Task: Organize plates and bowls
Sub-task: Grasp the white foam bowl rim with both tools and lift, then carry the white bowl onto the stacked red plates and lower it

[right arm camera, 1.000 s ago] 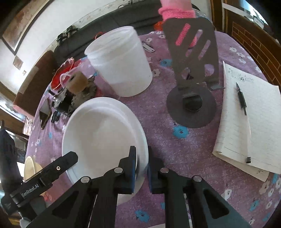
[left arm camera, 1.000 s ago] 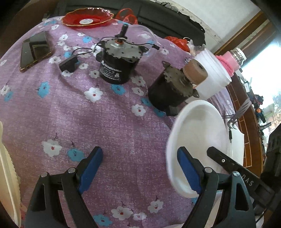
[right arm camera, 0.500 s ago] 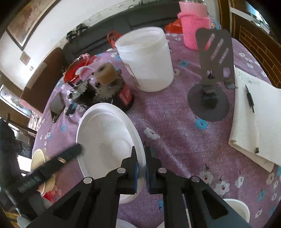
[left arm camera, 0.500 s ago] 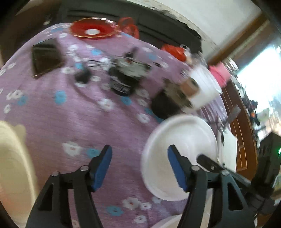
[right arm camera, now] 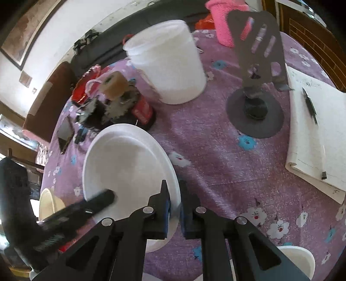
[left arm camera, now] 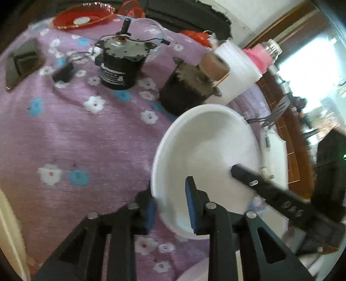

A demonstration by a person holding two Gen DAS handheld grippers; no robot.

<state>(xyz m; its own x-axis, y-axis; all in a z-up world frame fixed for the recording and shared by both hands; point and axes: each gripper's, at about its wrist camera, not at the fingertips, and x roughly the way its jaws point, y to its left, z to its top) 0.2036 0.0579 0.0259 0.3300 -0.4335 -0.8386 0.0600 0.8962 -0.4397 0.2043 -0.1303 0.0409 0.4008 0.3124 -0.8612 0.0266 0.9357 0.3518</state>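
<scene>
A white plate (left arm camera: 207, 151) is held tilted above the purple flowered tablecloth (left arm camera: 75, 134). My right gripper (right arm camera: 174, 207) is shut on its rim; the plate (right arm camera: 127, 164) fills the left middle of the right wrist view. My left gripper (left arm camera: 170, 207) has its blue pads on either side of the plate's near rim, jaws narrowed but with a gap still showing. A red plate (left arm camera: 84, 18) lies at the table's far edge. A cream bowl (right arm camera: 48, 203) sits at the left, and a white bowl (right arm camera: 296, 259) sits at the lower right.
Two black motors (left arm camera: 121, 62) and a dark one (left arm camera: 186, 90) with a tape roll stand mid-table. A white tub (right arm camera: 168, 62), a phone stand (right arm camera: 257, 90), a notebook with a pen (right arm camera: 313, 134) and a phone (left arm camera: 21, 62) are around them.
My left gripper has moved right onto the plate's rim and its jaws have narrowed. My right gripper has kept hold of the plate and carried it nearer and left.
</scene>
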